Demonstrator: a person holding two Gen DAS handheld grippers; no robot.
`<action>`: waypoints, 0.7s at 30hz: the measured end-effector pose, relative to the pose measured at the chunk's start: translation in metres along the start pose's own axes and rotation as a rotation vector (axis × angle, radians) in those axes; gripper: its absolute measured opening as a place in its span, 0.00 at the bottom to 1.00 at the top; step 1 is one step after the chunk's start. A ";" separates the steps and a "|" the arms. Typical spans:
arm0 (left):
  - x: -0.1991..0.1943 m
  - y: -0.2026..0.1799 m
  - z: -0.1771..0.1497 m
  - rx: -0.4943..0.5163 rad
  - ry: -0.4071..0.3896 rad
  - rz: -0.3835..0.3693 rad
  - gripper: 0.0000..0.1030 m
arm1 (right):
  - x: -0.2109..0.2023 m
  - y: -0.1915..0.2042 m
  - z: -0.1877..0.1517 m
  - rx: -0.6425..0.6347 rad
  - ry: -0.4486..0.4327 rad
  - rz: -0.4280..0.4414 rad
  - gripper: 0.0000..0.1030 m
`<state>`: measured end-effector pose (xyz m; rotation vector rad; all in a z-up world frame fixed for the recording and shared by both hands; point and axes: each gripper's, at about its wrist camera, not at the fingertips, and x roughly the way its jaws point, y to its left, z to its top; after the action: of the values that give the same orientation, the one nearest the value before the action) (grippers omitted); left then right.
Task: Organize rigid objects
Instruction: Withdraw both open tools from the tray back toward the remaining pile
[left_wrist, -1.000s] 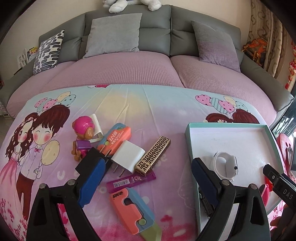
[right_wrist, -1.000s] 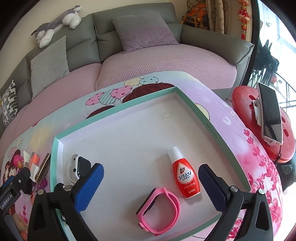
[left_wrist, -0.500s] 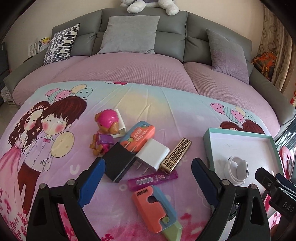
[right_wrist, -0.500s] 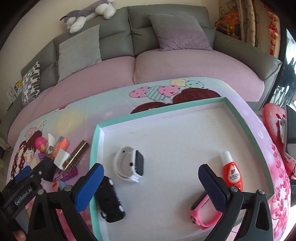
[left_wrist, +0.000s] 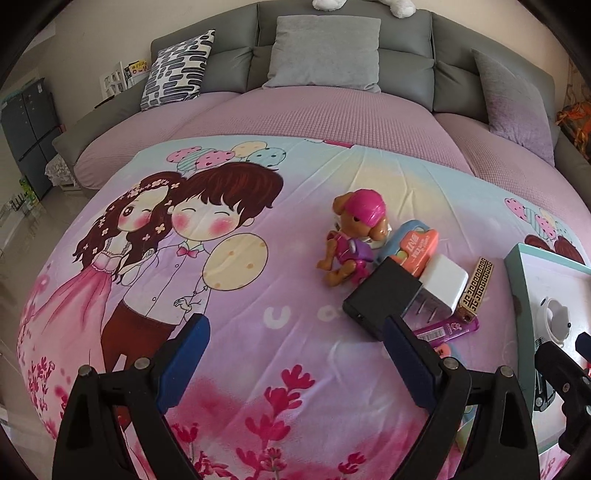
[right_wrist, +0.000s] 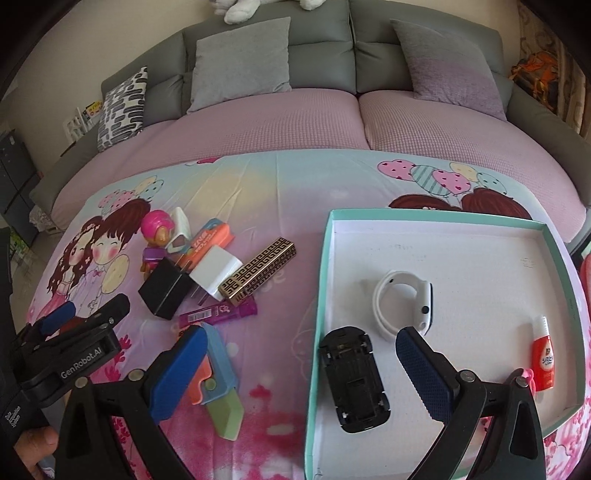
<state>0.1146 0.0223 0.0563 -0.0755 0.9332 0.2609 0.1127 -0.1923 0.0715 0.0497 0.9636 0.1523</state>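
My left gripper (left_wrist: 295, 363) stands open and empty over the printed cloth, left of a pile of small things. The pile holds a toy dog (left_wrist: 354, 236), a black charger (left_wrist: 380, 295), a white charger (left_wrist: 443, 284), a gold-patterned bar (left_wrist: 476, 288) and a purple case (left_wrist: 447, 328). My right gripper (right_wrist: 301, 373) is open and empty, straddling the left rim of the teal tray (right_wrist: 317, 295). In the tray lie an upturned black toy car (right_wrist: 354, 380), a white watch (right_wrist: 402, 306) and a red bottle (right_wrist: 543, 365). An orange-and-blue folding cutter (right_wrist: 218, 380) lies by the right gripper's left finger.
A grey sofa (right_wrist: 332, 55) with cushions curves behind the pink seat. An orange pack (right_wrist: 210, 240) leans on the toy dog. A pink band (right_wrist: 528, 380) peeks from behind the right finger. A hand (right_wrist: 33, 443) holds the left gripper at the lower left.
Both grippers have swung left. The left one left the pile and tray edge for the cartoon couple print. The right one went from the tray's middle to its left rim. Both stayed open.
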 end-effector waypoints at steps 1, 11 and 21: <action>0.000 0.002 0.000 -0.003 0.005 -0.005 0.92 | 0.001 0.003 0.000 -0.010 0.004 0.006 1.00; 0.007 0.014 -0.003 -0.068 0.059 -0.095 0.92 | 0.011 0.026 -0.008 -0.052 0.036 0.040 1.00; 0.021 0.021 -0.008 -0.070 0.117 -0.130 0.92 | 0.018 0.032 -0.012 -0.050 0.068 0.073 1.00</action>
<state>0.1153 0.0448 0.0361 -0.2172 1.0308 0.1704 0.1091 -0.1586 0.0533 0.0339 1.0261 0.2469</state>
